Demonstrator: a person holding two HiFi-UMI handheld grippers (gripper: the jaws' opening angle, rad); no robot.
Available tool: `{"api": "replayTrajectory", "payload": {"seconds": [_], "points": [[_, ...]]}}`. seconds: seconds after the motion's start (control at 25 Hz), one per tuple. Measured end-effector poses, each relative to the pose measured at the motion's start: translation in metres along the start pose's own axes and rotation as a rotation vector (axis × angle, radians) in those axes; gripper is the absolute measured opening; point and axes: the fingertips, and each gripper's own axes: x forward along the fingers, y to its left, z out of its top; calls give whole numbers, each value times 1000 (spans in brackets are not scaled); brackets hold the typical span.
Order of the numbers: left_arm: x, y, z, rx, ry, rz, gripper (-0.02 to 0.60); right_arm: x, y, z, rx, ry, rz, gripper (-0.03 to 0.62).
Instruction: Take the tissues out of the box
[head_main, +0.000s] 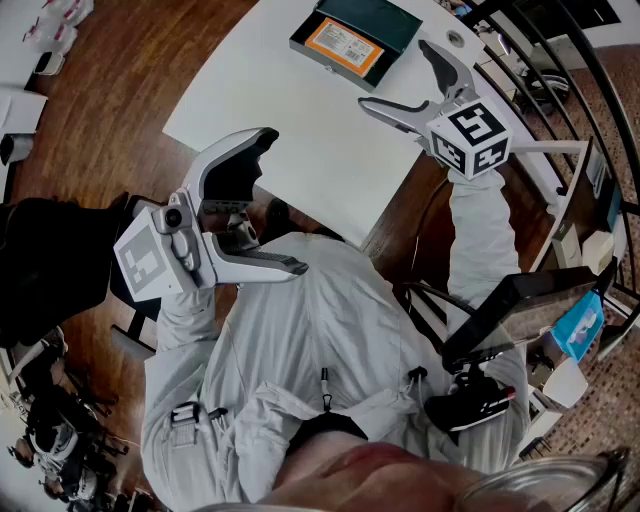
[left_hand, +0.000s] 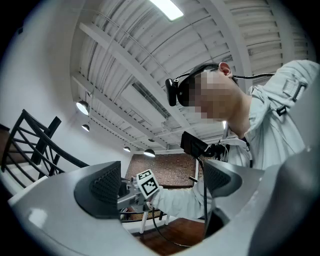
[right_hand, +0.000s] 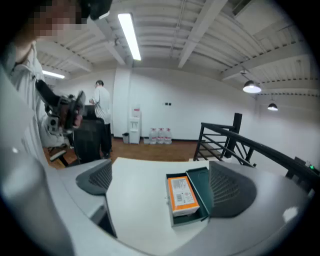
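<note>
**Tools.** Your right tool (head_main: 395, 77) stands at full spread with nothing between its jaws. It hovers over the near edge of the white counter (head_main: 290, 140), angled down toward the work. Your left tool (head_main: 285, 200) is also spread and empty, held off the counter by your chest and tipped upward, away from the work.

**Task item.** The dark green metal box (head_main: 385, 22) lies on the far part of the counter with its lid open. The orange-and-white tissue pack (head_main: 345, 47) lies flat inside it, well apart from both tools.

**Step in hand, as judged: the approach.**
- Carry the right tool forward and down, and set its jaws across the pack's narrow width.
- Close on the pack alone, clear of the box wall.
- The box may slide or lift with the pack, so bring the left tool round to steady its rim.

**Surface and room.** The counter is smooth and matt. Around it are a brown wooden floor (head_main: 120, 90) and a black metal railing (right_hand: 236, 131), with strip lights overhead. Another person stands by the far wall, well clear.
</note>
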Motion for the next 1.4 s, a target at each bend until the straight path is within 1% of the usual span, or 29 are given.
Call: {"api": "replayTrajectory", "payload": {"seconds": [0.12,0.2,0.28,0.36,0.44,0.52,0.6,0.68,0.8,0.88,0.96,1.04,1.12,1.24,1.4], "points": [[-7,6,-3,-2,8,3,512,47,-14,-21,-4,86,33,599],[-7,15,2,25,17,-3,512,71,-20,-26,-11,114,54,599],[-4,30,6,71,37,-16,512,92,-26,-33,-44,155,69,599],[-4,51,2,99,61,-20,512,111,-33,-45,-69,206,88,599],[-5,72,-5,107,77,-10,512,129,-43,-59,-84,254,90,598],[-6,83,-10,108,81,1,512,144,-57,-77,-99,315,79,598],[-10,87,-17,89,74,9,512,159,-69,-97,-110,382,71,598],[-17,92,-26,53,67,20,512,171,-78,-116,-116,435,70,598],[-29,104,-38,16,68,51,512,184,-84,-133,-116,475,79,597],[-33,111,-46,-1,70,72,512,188,-84,-143,-114,503,100,569],[-33,118,-56,-17,73,82,512,190,-85,-156,-123,536,116,569],[-33,124,-65,-32,73,83,512,192,-87,-168,-136,564,122,521],[-36,128,-71,-49,69,80,512,196,-88,-174,-122,575,136,510],[-42,133,-79,-74,69,79,512,199,-84,-174,-91,560,159,483],[-41,144,-85,-84,57,82,512,198,-82,-173,-93,542,162,482]]}}
